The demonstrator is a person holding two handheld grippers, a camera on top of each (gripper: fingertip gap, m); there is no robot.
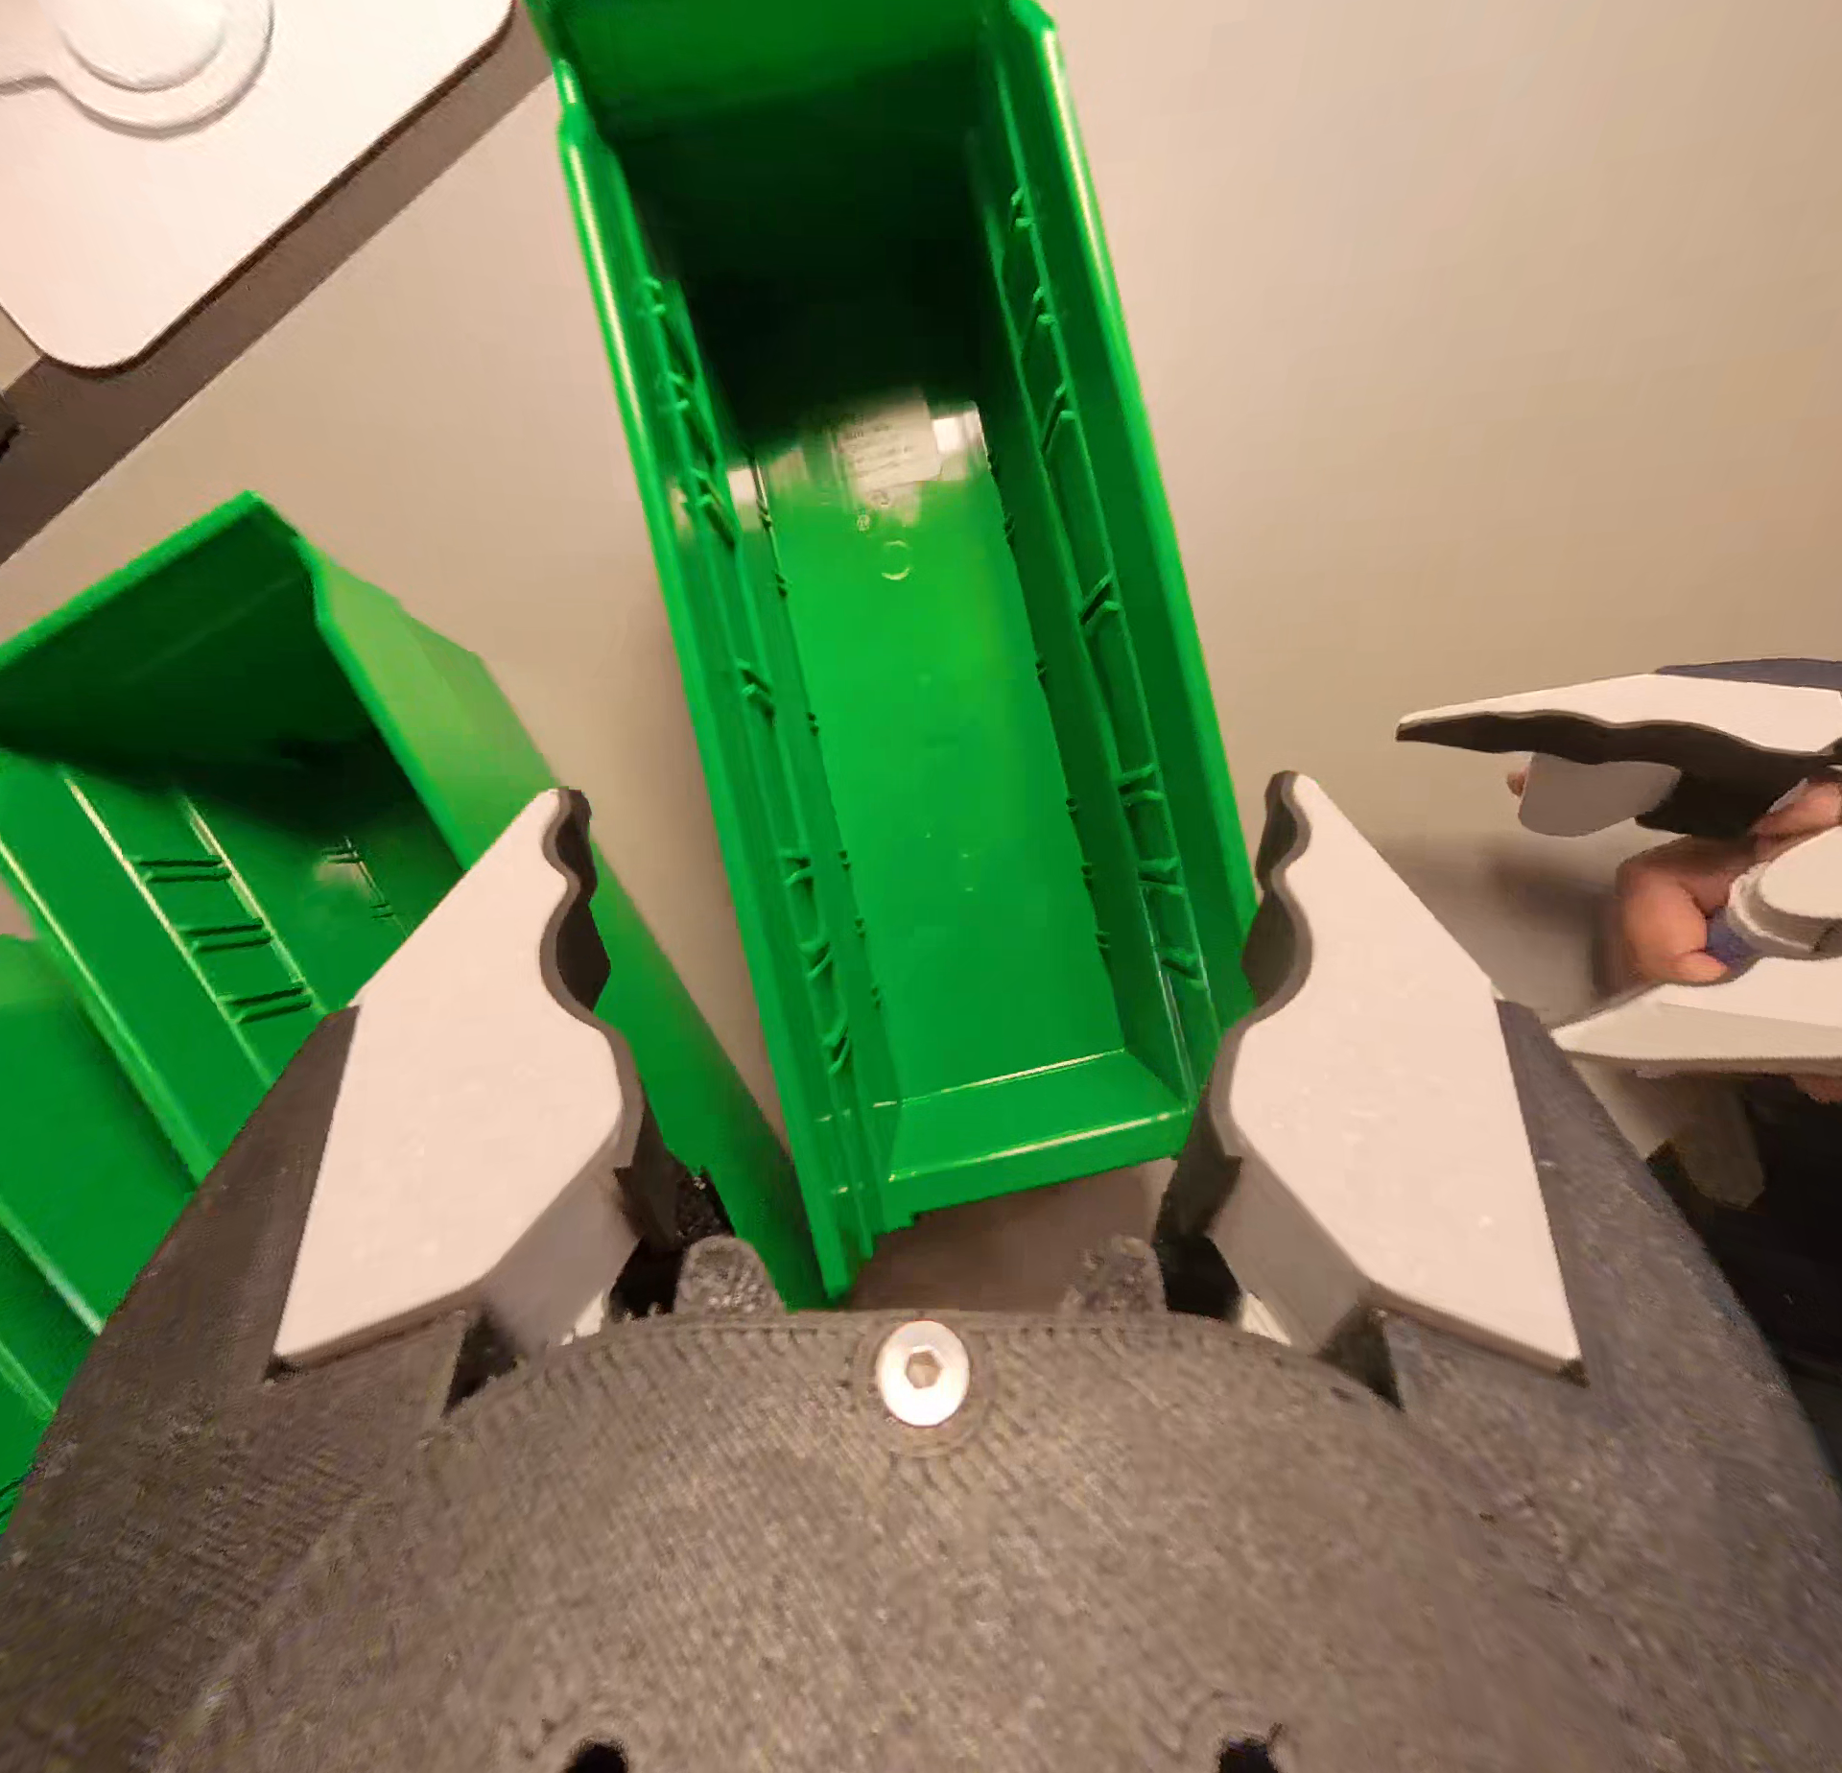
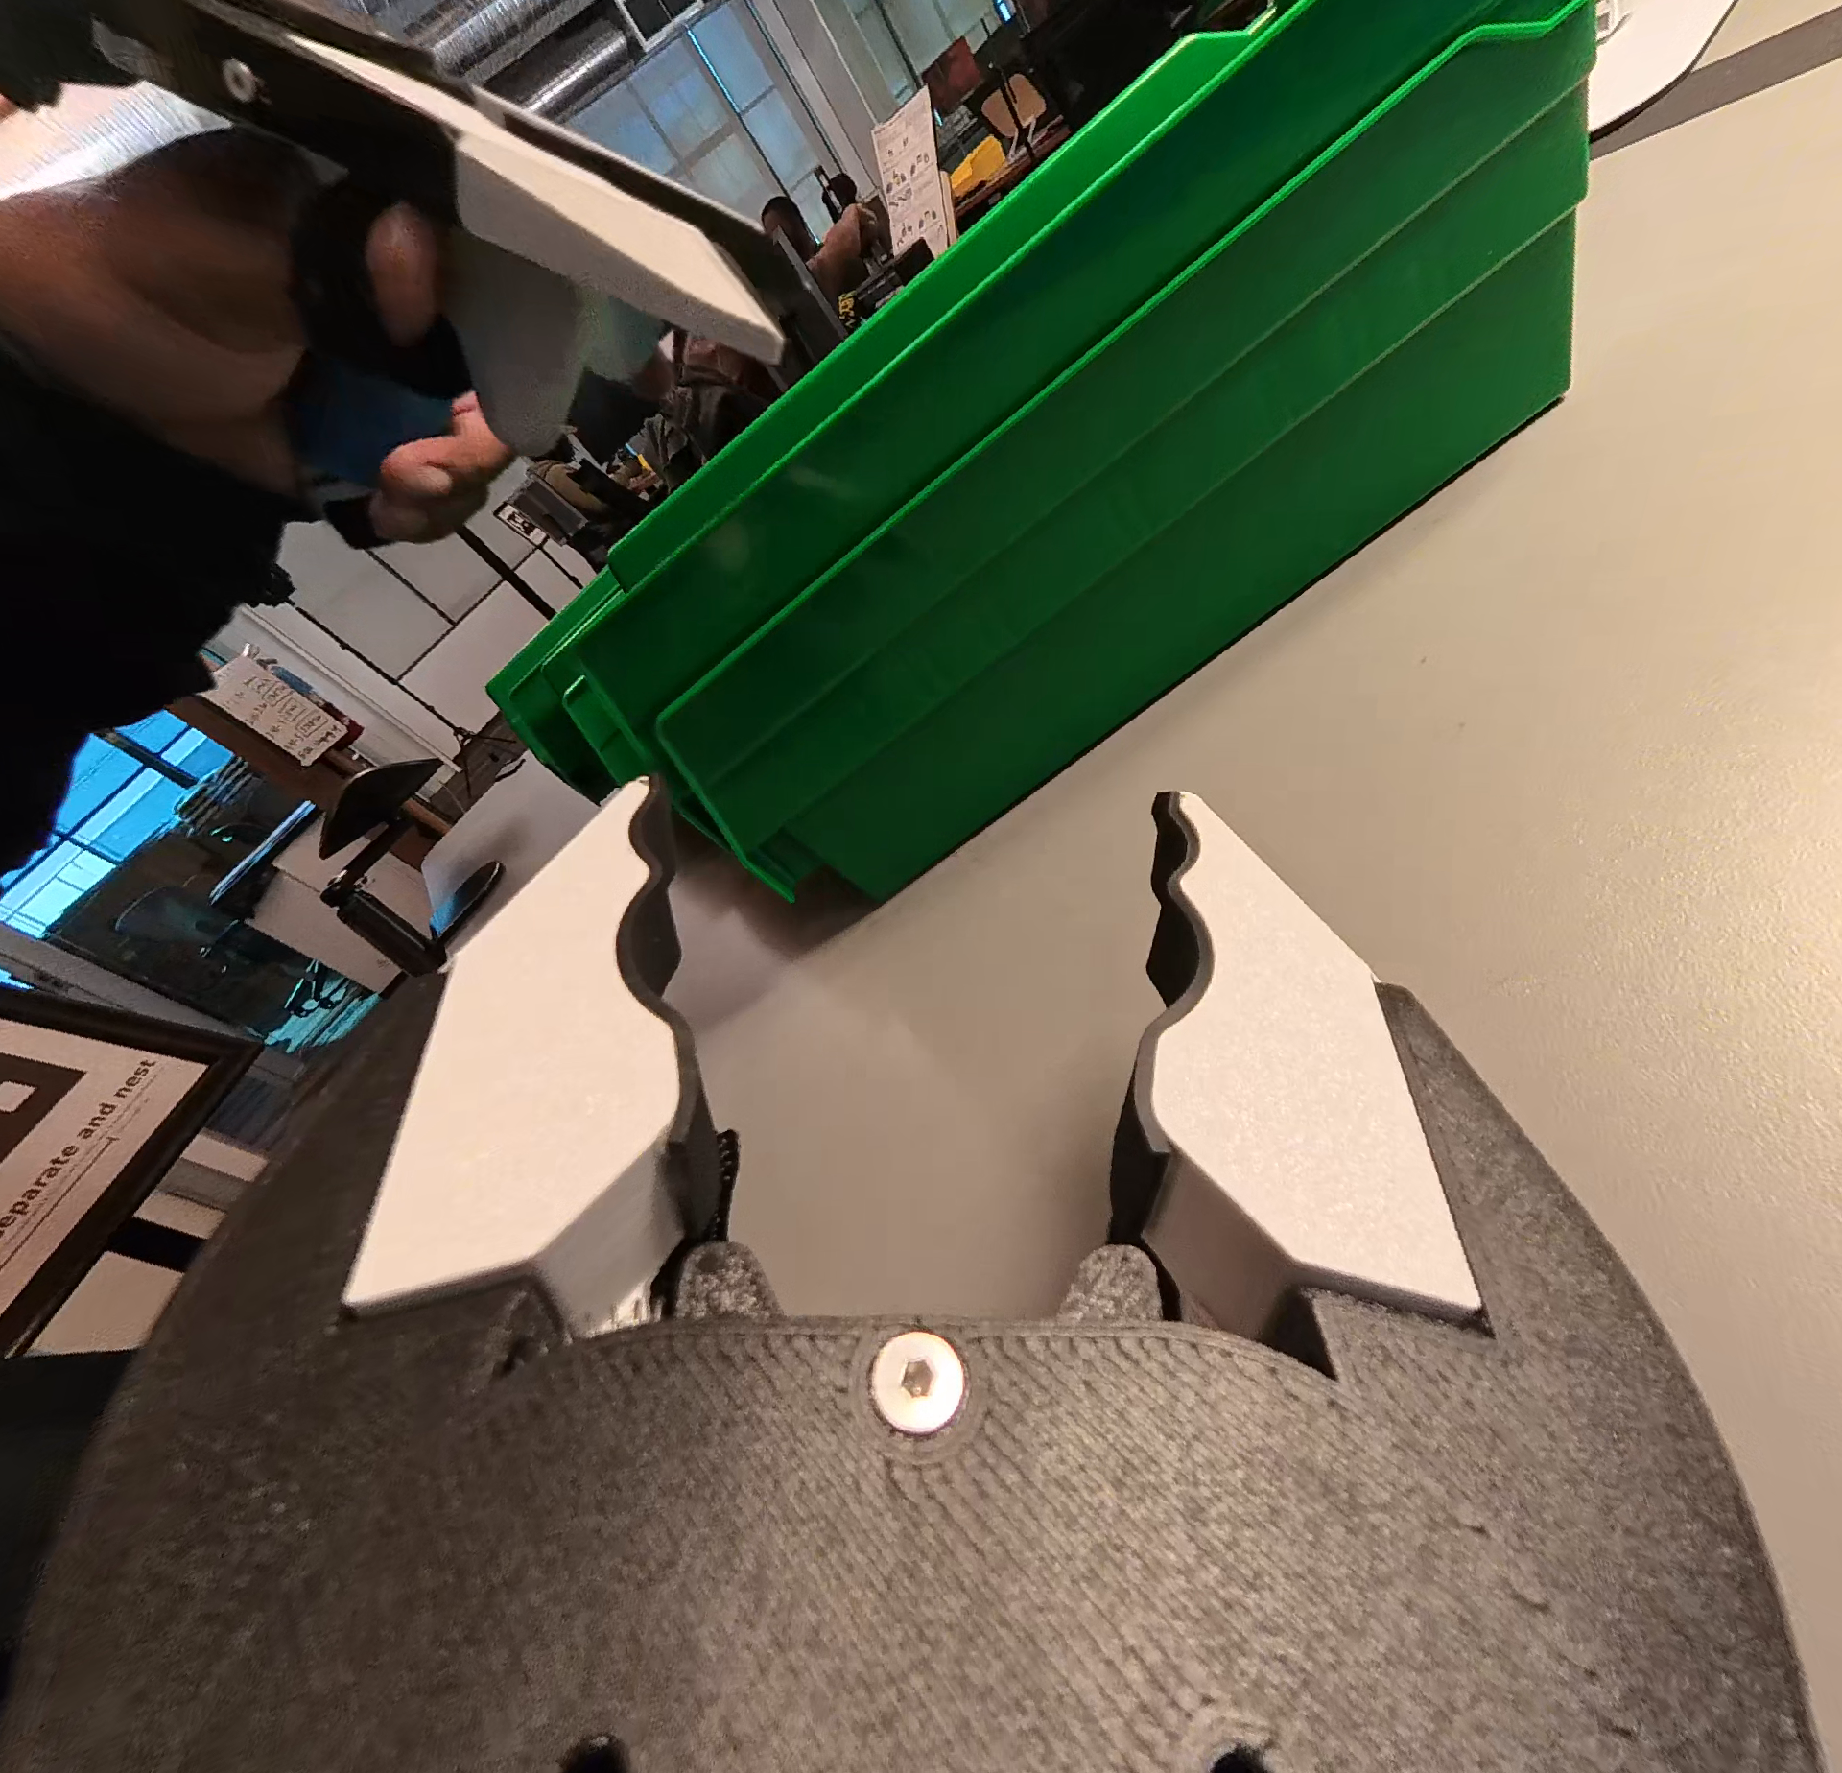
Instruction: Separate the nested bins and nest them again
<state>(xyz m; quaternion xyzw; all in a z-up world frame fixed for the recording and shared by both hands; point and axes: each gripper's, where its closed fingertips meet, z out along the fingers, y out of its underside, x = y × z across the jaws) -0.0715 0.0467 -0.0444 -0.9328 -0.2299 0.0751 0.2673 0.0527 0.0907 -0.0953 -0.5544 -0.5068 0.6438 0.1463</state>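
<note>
Left wrist view: nested green bins

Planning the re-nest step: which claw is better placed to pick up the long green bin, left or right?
Left, probably. The left claw is open with the long green bin's near end between its fingers, not pressed. The right claw is open over bare table, beside the bin.

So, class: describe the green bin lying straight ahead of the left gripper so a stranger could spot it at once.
Start at the beige table. Straight ahead of the open left gripper lies a long, narrow green bin, running away from the fingers. Unlike the second green bin angled off to its left, it has a pale sticker on its floor.
</note>
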